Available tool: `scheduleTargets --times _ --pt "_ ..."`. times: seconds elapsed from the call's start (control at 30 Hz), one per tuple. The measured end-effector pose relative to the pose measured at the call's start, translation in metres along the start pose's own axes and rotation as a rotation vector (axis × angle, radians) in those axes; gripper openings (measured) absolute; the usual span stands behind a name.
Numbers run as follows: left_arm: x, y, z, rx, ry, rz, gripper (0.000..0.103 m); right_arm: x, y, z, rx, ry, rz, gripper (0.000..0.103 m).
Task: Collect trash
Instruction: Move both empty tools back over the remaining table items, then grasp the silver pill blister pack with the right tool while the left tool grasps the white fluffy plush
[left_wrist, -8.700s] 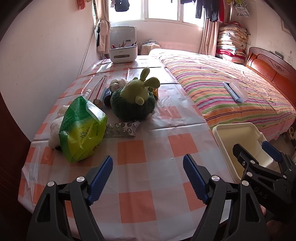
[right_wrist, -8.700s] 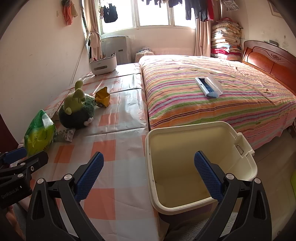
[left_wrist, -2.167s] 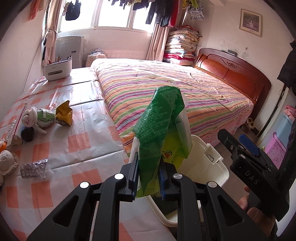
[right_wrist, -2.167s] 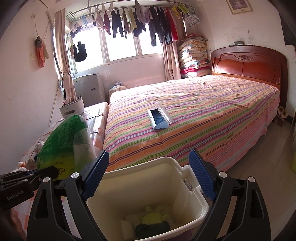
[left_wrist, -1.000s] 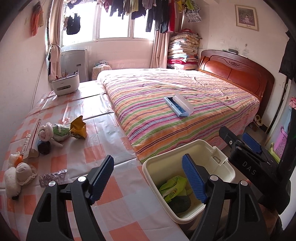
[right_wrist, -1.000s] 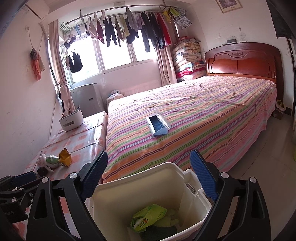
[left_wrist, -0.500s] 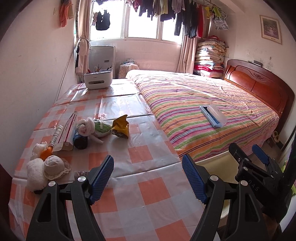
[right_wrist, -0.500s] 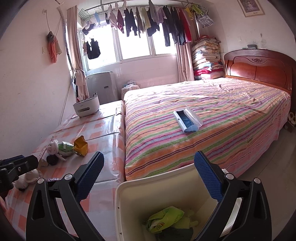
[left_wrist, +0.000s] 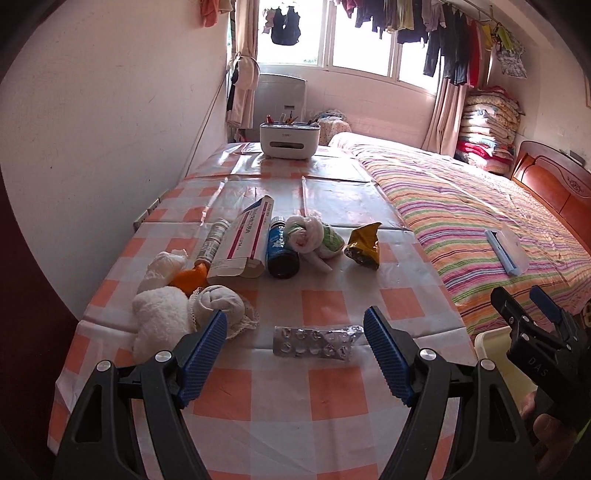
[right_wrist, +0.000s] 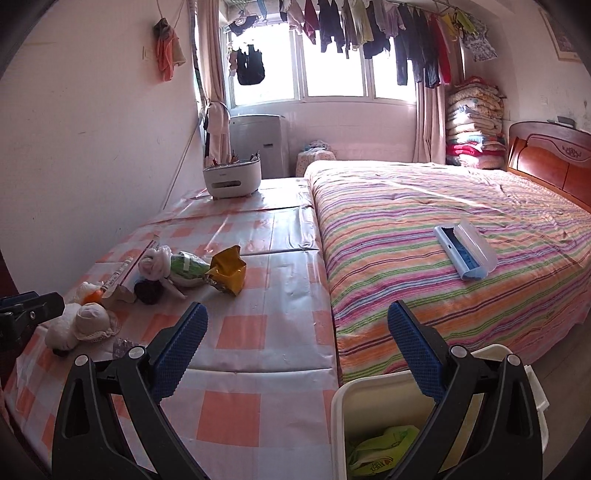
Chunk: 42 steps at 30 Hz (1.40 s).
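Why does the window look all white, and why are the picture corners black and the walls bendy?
In both wrist views the window is overexposed by daylight; the fisheye lens curves the walls and leaves dark corners; in the left wrist view glare streaks the shiny tablecloth.

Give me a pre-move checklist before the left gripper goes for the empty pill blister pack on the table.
1. Left gripper open and empty: ok.
2. Blister pack lies between the fingers' line, flat on the tablecloth: ok.
3. Nothing on top of the pack: ok.
4. White sock bundle close by the left finger; could snag: not ok.
5. Bin open with room left above the green bag: ok.
6. Right gripper open, clear of the pack: ok.
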<state>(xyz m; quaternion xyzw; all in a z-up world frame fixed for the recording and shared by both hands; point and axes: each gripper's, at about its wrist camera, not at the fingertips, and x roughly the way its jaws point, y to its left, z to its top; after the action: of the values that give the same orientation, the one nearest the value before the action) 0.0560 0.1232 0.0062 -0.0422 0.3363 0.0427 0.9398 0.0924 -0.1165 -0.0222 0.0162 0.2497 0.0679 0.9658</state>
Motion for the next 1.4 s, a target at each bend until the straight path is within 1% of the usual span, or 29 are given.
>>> scheduleTargets --times 0.1,0.27,0.33,0.47,0.53,0.6,0.7,0.8,0.93,1.03,1.07,1.13,1.2,1.23,1.27,1.3,1.37,1.4 --pt "0.011 0.03 -0.008 -0.052 0.032 0.038 0.074 0.016 0.021 0.003 -0.041 0.03 0.036 0.096" --pt "0.026 0.069 -0.02 -0.151 0.089 0.069 0.074 0.041 0.054 0.009 -0.102 0.07 0.1 0.096" --pt "0.024 0.076 -0.019 -0.169 0.08 0.061 0.074 0.051 0.068 0.01 -0.119 0.1 0.147 0.096" --pt "0.021 0.085 -0.019 -0.173 0.07 0.086 0.074 0.064 0.099 0.0 -0.178 0.177 0.257 0.096" --pt "0.02 0.091 -0.019 -0.187 0.074 0.082 0.074 0.07 0.115 -0.008 -0.23 0.225 0.31 0.096" --pt "0.02 0.097 -0.02 -0.195 0.077 0.086 0.074 0.072 0.128 -0.016 -0.299 0.254 0.328 0.096" --pt "0.02 0.106 -0.022 -0.208 0.084 0.103 0.074 0.079 0.146 -0.022 -0.39 0.305 0.405 0.096" --pt "0.02 0.116 -0.024 -0.234 0.089 0.107 0.074 0.09 0.161 -0.027 -0.484 0.35 0.454 0.096" --pt "0.023 0.124 -0.025 -0.255 0.101 0.099 0.074 0.104 0.173 -0.037 -0.586 0.403 0.482 0.096" --pt "0.026 0.128 -0.025 -0.254 0.113 0.107 0.074 0.113 0.175 -0.045 -0.633 0.43 0.462 0.095" --pt "0.028 0.129 -0.025 -0.257 0.118 0.107 0.074 0.114 0.173 -0.044 -0.619 0.434 0.478 0.093" --pt "0.032 0.132 -0.025 -0.271 0.125 0.103 0.074 0.119 0.17 -0.043 -0.58 0.466 0.51 0.086" --pt "0.037 0.136 -0.023 -0.291 0.137 0.094 0.074 0.119 0.169 -0.041 -0.556 0.478 0.538 0.064" --pt "0.041 0.138 -0.023 -0.305 0.145 0.094 0.074 0.117 0.169 -0.04 -0.56 0.472 0.534 0.059" --pt "0.045 0.141 -0.022 -0.323 0.151 0.093 0.074 0.116 0.171 -0.04 -0.56 0.474 0.541 0.047" --pt "0.048 0.144 -0.022 -0.345 0.158 0.09 0.074 0.114 0.172 -0.041 -0.564 0.47 0.537 0.043" --pt "0.056 0.15 -0.02 -0.386 0.17 0.083 0.074 0.11 0.173 -0.042 -0.576 0.453 0.523 0.043" --pt "0.059 0.152 -0.02 -0.406 0.175 0.078 0.074 0.108 0.173 -0.043 -0.572 0.455 0.531 0.043"
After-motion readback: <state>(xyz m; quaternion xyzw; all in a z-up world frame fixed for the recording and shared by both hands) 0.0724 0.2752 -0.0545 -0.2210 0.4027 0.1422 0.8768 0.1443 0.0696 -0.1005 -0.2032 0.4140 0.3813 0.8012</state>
